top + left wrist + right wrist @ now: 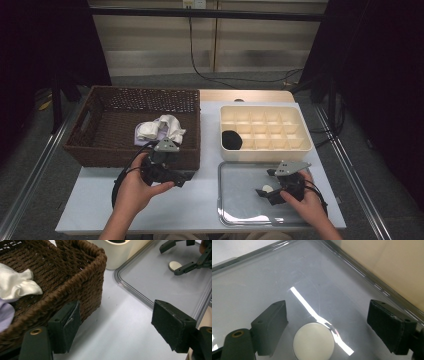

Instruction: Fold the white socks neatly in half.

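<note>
A small white round disc (267, 189) (313, 340) lies on the silver tray (240, 207) (257, 277). My right gripper (264, 182) (328, 312) hovers low over the tray, open, with the disc lying between its jaws near their base. My left gripper (180, 175) (116, 315) is open and holds nothing. It sits over the white table just off the front right corner of the brown wicker basket (100, 150) (82, 270). The left gripper view also catches the right gripper (175, 256) and the disc (174, 265) farther off.
White and lavender cloths (160, 129) (15, 285) lie in the basket. A cream compartment box (305, 145) (120, 255) stands behind the tray, with a black item (231, 140) in a near left cell. Its wall (392, 262) runs close to the tray's rim.
</note>
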Action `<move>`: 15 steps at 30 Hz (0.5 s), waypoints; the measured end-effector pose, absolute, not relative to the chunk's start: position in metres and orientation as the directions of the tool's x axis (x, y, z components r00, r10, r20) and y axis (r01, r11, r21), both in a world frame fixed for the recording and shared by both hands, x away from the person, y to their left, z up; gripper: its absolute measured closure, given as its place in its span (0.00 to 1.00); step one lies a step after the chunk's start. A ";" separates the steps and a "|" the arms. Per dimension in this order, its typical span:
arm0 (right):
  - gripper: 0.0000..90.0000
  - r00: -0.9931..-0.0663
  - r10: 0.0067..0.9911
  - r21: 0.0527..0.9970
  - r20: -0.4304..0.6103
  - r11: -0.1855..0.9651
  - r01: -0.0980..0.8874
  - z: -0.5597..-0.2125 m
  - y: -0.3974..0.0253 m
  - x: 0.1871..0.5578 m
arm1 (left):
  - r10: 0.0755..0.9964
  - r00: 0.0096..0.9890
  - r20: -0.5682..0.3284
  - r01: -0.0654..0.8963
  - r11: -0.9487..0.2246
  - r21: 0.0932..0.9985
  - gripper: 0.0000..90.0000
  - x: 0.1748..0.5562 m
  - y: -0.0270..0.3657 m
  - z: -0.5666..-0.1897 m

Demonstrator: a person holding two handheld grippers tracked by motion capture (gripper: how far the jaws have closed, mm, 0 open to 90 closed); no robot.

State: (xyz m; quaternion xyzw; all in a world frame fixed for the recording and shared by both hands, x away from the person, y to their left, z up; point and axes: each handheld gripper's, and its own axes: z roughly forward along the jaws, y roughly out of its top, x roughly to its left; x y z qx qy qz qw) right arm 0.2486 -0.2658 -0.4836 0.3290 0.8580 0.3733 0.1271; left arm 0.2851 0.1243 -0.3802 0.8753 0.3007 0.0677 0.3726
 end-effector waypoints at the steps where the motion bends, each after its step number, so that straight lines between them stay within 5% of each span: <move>1: 0.18 -0.751 0.660 0.725 0.027 0.504 0.470 -0.484 -0.266 0.249 | 0.577 0.809 -0.113 0.479 -0.536 0.695 0.26 0.286 0.125 -0.379; 15: 0.18 -0.750 0.661 0.725 0.028 0.504 0.470 -0.484 -0.266 0.249 | 0.590 0.799 -0.112 0.496 -0.543 0.678 0.26 0.295 0.133 -0.360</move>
